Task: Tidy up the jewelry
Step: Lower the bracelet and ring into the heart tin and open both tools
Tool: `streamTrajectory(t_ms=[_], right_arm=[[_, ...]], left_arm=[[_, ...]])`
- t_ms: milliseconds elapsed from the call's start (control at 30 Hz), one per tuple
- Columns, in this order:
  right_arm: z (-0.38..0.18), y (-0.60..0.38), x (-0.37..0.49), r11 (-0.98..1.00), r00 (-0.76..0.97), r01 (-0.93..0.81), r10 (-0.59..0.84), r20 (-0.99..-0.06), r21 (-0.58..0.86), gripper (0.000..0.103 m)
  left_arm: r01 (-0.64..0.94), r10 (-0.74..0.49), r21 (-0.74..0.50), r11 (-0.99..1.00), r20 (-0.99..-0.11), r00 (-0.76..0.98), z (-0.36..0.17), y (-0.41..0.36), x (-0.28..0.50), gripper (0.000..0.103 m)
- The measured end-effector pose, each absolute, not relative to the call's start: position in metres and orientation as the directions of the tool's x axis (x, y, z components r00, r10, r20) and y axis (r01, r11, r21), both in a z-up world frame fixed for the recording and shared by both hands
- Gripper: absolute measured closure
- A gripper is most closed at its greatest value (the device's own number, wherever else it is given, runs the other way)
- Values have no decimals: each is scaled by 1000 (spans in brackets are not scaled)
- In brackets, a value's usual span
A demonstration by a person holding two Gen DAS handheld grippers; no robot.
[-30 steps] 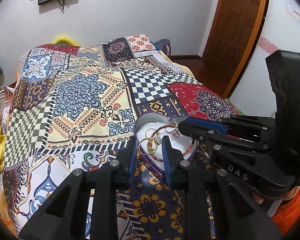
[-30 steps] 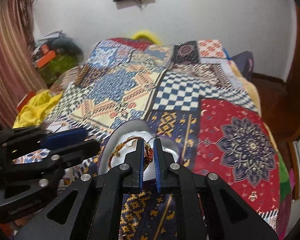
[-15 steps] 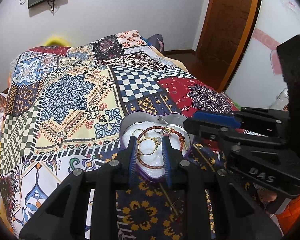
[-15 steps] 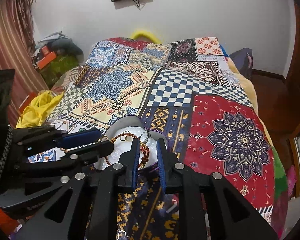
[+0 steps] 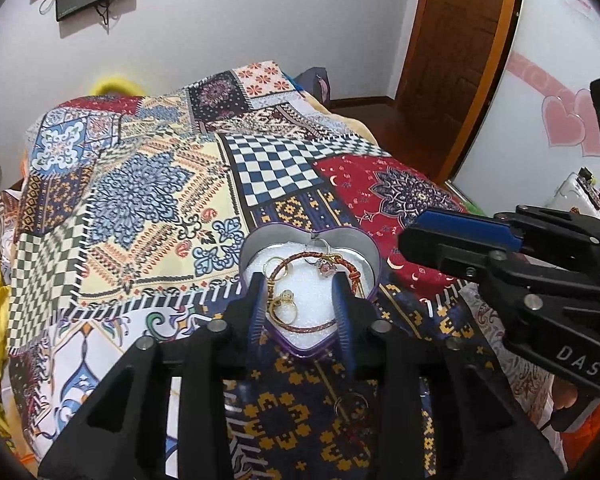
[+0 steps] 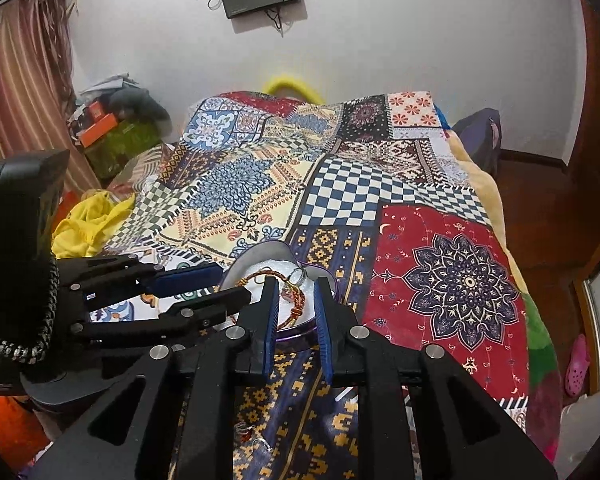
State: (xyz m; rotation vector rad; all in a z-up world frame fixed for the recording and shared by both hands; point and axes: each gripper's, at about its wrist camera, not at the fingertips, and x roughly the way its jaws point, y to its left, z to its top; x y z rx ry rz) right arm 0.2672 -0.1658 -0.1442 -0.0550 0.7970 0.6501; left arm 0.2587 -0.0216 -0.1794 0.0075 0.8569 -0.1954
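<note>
A heart-shaped tin (image 5: 256, 245) with white padding lies on the patchwork bedspread. In it lie a red-gold braided bracelet (image 5: 312, 326), gold rings (image 5: 283, 305) and a silver ring with a pink stone (image 5: 326, 266). My left gripper (image 5: 300, 298) is open and empty, its jaws standing over the tin's near half. My right gripper (image 6: 296, 300) is open and empty just above the tin's near edge (image 6: 296, 334); the bracelet (image 6: 294, 312) shows between its jaws. The right gripper also shows at the right of the left wrist view (image 5: 452, 240).
A loose ring (image 5: 352, 402) lies on the bedspread in front of the tin. Small jewelry bits (image 6: 246, 436) lie near the bed's front edge. Yellow cloth (image 6: 88, 222) lies at the bed's left. A wooden door (image 5: 460, 60) stands at the right.
The right gripper opened and let the bracelet drop into the tin. The left gripper let the gold rings go into the tin and opened wider. Both drew back slightly.
</note>
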Motion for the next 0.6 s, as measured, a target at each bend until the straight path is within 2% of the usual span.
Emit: streamTrajectory(t_ms=[200, 300, 400, 600], right_arm=[[-126, -171, 252, 812, 555, -555, 522, -648, 179, 72], [-116, -174, 244, 815, 572, -554, 522, -633, 171, 72], [-108, -176, 233, 818, 588, -553, 519, -620, 159, 71], [-104, -177, 218, 818, 591, -553, 519, -617, 158, 71]], left_arm=[[147, -158, -78, 986, -722, 673, -155, -12, 240, 69], [134, -147, -74, 988, -703, 695, -141, -7, 227, 68], [120, -139, -75, 990, -684, 716, -129, -1, 214, 61], [101, -124, -74, 992, -671, 731, -116, 8, 188, 60]])
